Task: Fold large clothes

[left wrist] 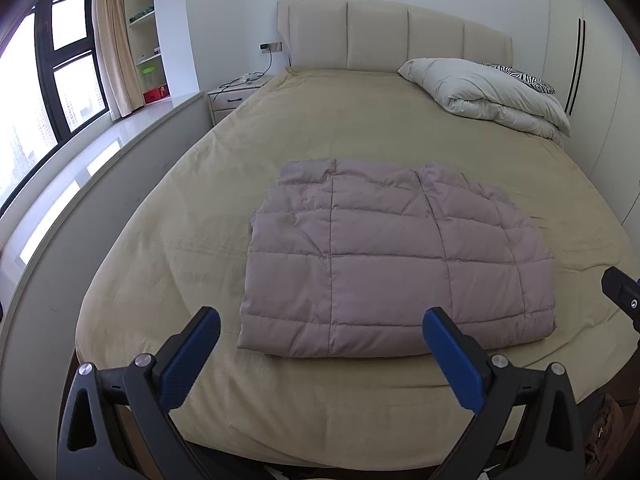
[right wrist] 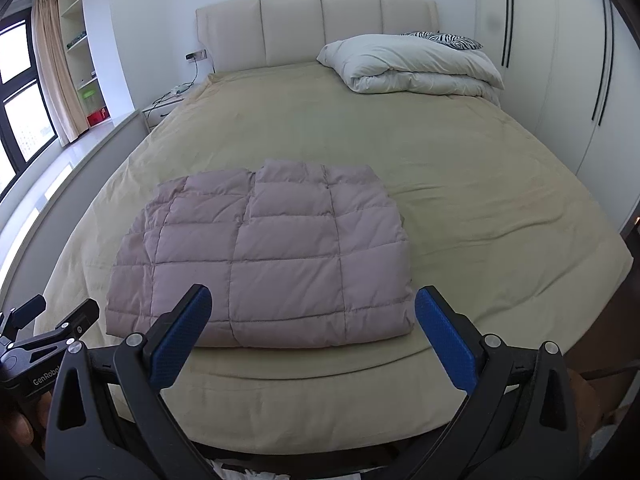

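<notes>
Pink quilted jacket [left wrist: 396, 264] is seen folded into a neat block near the bed [left wrist: 168, 280] foot, both tools (left tool [left wrist: 322, 336], right tool [right wrist: 314, 314]) held apart and empty above it; folding is judged finished, only a final tidy or withdrawal being called for.

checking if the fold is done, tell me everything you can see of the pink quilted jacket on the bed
The pink quilted jacket is a pale dusty-pink puffy garment, stitched into rectangular panels, its fabric looking smooth and slightly shiny. It is folded into a compact, roughly rectangular bundle with no sleeves sticking out; the far edge is a little lumpy and uneven. It lies flat on the beige bedcover near the foot of the bed. Only the bedcover touches it; both open grippers stand short of its near edge.
</notes>
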Action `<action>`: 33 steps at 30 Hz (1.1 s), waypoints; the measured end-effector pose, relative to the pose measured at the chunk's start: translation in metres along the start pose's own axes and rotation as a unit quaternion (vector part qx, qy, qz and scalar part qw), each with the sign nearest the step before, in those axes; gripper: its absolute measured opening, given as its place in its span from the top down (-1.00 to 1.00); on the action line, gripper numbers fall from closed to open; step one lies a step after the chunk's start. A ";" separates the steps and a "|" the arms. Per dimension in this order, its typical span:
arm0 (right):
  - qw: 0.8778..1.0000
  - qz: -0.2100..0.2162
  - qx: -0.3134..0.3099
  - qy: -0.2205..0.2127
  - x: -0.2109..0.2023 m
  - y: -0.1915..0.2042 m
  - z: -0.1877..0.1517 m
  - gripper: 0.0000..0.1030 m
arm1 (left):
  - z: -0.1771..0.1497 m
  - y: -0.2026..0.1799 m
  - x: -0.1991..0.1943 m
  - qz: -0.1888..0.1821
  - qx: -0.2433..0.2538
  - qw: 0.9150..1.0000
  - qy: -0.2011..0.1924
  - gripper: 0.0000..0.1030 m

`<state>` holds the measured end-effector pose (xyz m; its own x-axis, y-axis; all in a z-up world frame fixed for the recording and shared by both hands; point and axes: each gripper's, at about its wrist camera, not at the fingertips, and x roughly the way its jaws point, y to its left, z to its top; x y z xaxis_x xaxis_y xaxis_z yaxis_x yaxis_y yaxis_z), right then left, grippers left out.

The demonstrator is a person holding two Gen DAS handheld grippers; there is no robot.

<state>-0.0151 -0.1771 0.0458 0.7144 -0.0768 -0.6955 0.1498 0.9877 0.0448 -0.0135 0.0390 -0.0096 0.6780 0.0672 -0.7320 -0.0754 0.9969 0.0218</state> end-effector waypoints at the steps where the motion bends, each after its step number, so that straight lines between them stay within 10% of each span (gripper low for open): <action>1: 1.000 0.000 0.000 0.001 0.001 0.000 0.000 -1.00 | 0.000 0.000 0.001 0.000 0.001 1.000 0.001 -1.00; 33: 1.000 0.002 -0.007 0.010 0.012 0.004 -0.004 -1.00 | -0.004 -0.004 0.004 0.000 0.005 1.000 0.005 -1.00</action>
<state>-0.0087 -0.1734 0.0351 0.7008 -0.0696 -0.7099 0.1375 0.9897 0.0388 -0.0131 0.0354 -0.0155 0.6708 0.0670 -0.7386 -0.0679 0.9973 0.0288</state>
